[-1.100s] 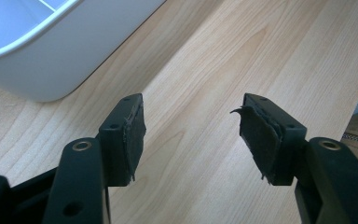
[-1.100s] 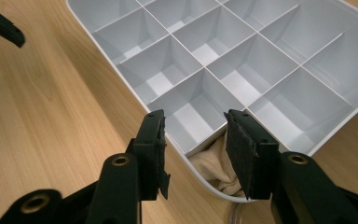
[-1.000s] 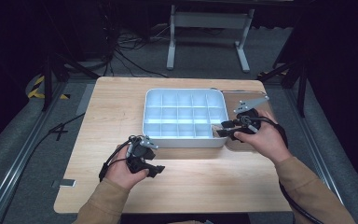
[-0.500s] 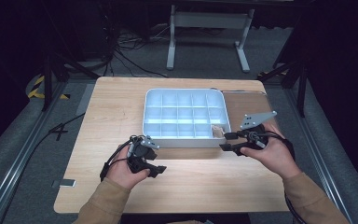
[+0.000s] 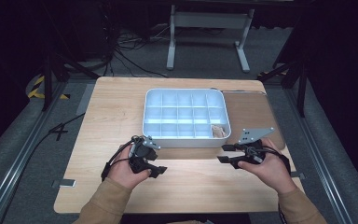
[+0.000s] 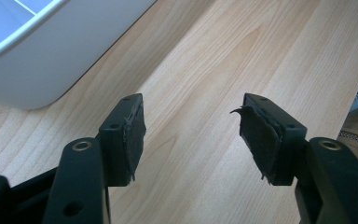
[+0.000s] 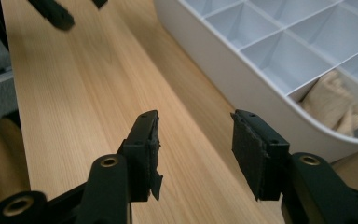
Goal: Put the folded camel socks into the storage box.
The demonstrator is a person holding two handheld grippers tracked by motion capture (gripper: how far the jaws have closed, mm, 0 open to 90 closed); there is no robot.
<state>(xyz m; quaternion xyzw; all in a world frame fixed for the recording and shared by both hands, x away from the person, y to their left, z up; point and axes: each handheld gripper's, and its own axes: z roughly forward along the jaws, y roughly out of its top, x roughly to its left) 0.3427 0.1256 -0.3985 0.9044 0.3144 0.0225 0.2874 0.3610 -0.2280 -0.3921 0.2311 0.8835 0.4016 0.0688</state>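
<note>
A white tray with several compartments sits mid-table. A crumpled beige thing lies in its near right compartment, seen close in the right gripper view. My right gripper hovers just off the tray's near right corner and points left. Its jaws have just been opening and stand open, with bare wood between them. My left gripper rests near the tray's front wall. It is open and holds nothing. Its jaw tips show far off in the right gripper view.
The wooden table has bare room at left and along the front. A brown mat lies beside the tray's right side. A metal stand and cables are on the floor beyond the table.
My right gripper has drawn back from the tray's near right compartment toward me and lower, leaving the beige thing in it. The left gripper has stayed put.
</note>
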